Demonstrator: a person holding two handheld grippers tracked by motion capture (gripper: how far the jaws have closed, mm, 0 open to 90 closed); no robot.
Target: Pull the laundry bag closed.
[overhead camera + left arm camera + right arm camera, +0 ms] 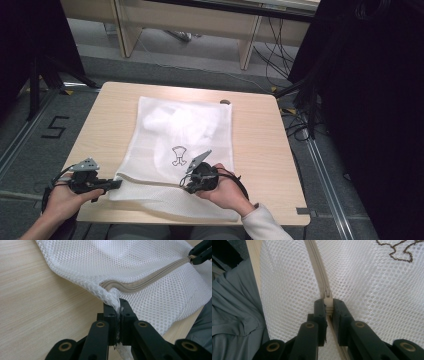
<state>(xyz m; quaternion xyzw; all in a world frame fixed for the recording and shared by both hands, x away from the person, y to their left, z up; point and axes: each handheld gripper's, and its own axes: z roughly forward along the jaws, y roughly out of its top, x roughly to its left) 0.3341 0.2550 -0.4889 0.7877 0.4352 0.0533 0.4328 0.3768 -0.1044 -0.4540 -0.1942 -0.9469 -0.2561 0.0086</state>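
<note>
A white mesh laundry bag (185, 125) lies flat on the wooden table (100, 125), with something white inside it and a brown embroidered mark (178, 155) on top. Its beige zipper (150, 278) runs along the near edge. My left gripper (117, 184) is shut on the bag's near left corner (113, 296), the mesh pinched between its jaws (118, 308). My right gripper (189, 187) is shut on the zipper pull (327, 302), partway along the zipper (318, 267). In the left gripper view the right gripper (197, 253) shows at the far top right.
A small dark round thing (225, 102) sits at the table's far edge. Beyond the table stand wooden desk legs (247, 45) and floor cables (277, 55). A black curtain (370, 100) hangs at the right. Grey clothing (234, 315) lies close to the near edge.
</note>
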